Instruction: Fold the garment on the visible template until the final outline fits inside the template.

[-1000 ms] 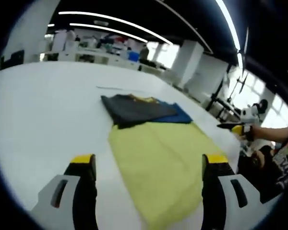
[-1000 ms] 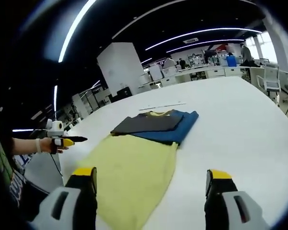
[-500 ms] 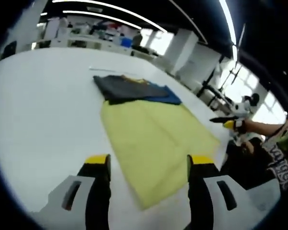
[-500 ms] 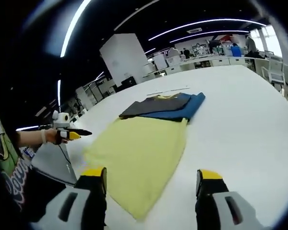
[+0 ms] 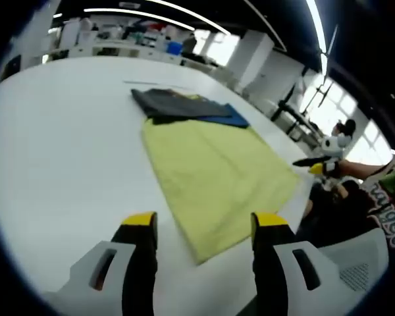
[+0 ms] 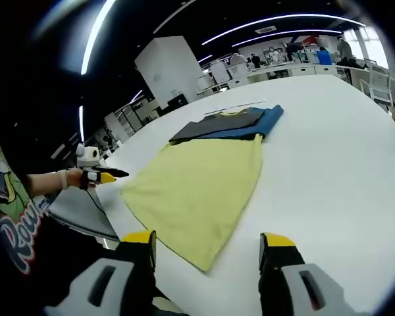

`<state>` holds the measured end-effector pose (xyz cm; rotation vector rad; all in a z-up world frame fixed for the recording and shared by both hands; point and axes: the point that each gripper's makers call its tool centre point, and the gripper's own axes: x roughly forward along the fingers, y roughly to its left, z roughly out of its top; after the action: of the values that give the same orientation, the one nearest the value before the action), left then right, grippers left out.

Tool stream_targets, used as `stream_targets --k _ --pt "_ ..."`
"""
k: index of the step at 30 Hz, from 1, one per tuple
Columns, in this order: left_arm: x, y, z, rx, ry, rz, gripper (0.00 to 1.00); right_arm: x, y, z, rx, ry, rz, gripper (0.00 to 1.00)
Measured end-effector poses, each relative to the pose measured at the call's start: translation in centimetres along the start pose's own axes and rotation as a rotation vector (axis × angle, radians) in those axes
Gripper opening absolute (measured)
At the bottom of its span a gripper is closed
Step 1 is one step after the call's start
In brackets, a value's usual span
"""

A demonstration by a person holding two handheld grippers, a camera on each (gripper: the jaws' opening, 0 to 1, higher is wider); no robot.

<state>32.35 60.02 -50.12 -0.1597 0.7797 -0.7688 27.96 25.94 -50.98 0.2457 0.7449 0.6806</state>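
A white table is spreading across both views. One yellow garment is lying flat at centre frame, its far edge touching a stack of two folded pieces: one dark grey garment resting on one blue garment (upper centre). The left hand-held gripper is hovering released at bottom, jaws apart over the yellow garment's near corner. The right hand-held gripper is likewise hanging released, grasping nothing. A person's hand is showing at centre left.

Opposite near corners, shared yellow garment
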Motion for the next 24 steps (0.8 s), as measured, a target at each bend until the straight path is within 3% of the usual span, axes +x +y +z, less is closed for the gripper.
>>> stream_targets --k 7,12,24 --pt "-0.4 0.4 -1.7 -0.080 0.041 -0.015 0.37 0.2 0.7 -1.0 0.031 0.026 0.030 0.49" --pt "-0.5 0.3 -2.5 -0.119 0.054 -0.022 0.33 0.2 0.5 -1.3 0.039 0.024 0.025 0.44" --pt "0.0 -0.1 -3.2 -0.212 0.056 -0.043 0.16 0.3 1.0 -2.0 0.098 0.049 0.055 0.26"
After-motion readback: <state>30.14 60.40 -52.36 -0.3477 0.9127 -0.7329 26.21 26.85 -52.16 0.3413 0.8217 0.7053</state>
